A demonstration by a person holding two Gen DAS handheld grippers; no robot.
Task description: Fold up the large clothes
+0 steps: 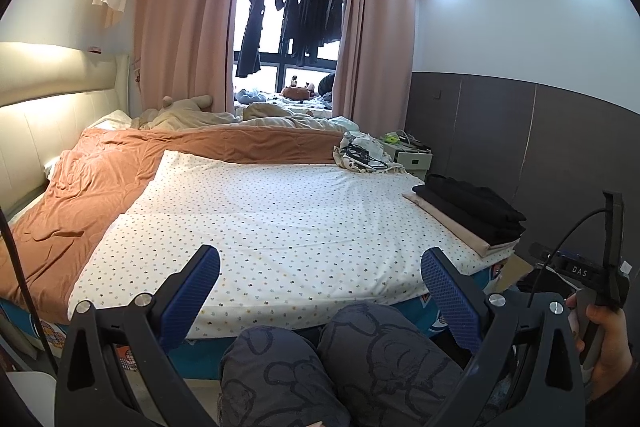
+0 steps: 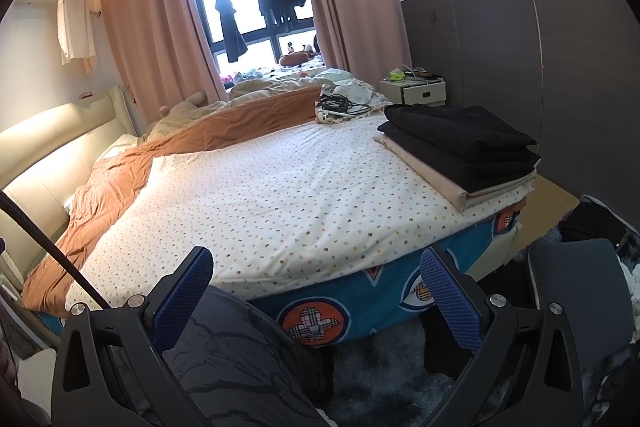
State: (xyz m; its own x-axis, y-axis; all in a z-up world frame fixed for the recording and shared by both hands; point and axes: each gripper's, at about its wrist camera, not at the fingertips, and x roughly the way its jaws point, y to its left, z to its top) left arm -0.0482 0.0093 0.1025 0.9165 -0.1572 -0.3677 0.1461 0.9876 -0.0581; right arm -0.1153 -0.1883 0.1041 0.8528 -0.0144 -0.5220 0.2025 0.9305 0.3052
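You are holding your left gripper with its blue ribbed pads spread wide and nothing between them, hovering above your knees in dark grey cartoon-print trousers at the foot of the bed. Your right gripper is likewise gaping, gripping nothing, and is hanging low over one trouser leg and the shaggy dark grey rug beside the bed. In the left wrist view your right hand is showing at the right edge, wrapped around the other gripper's black handle.

Just beyond both grippers, the cream bedsheet dotted with small coloured motifs is lying flat and smooth across the mattress, with a blue patterned sheet showing along the side beneath it. On the sheet's right corner, the stack of folded clothes is sitting: black garments on top of a beige one, edges roughly squared, close to the mattress edge. Further up, a rust-orange blanket is lying rumpled along the left side and the far end. A tangle of black cables on a small patterned cloth is resting near the far right, by a white bedside cabinet. Behind, pink curtains are framing a window where dark clothes are hanging on a rail.
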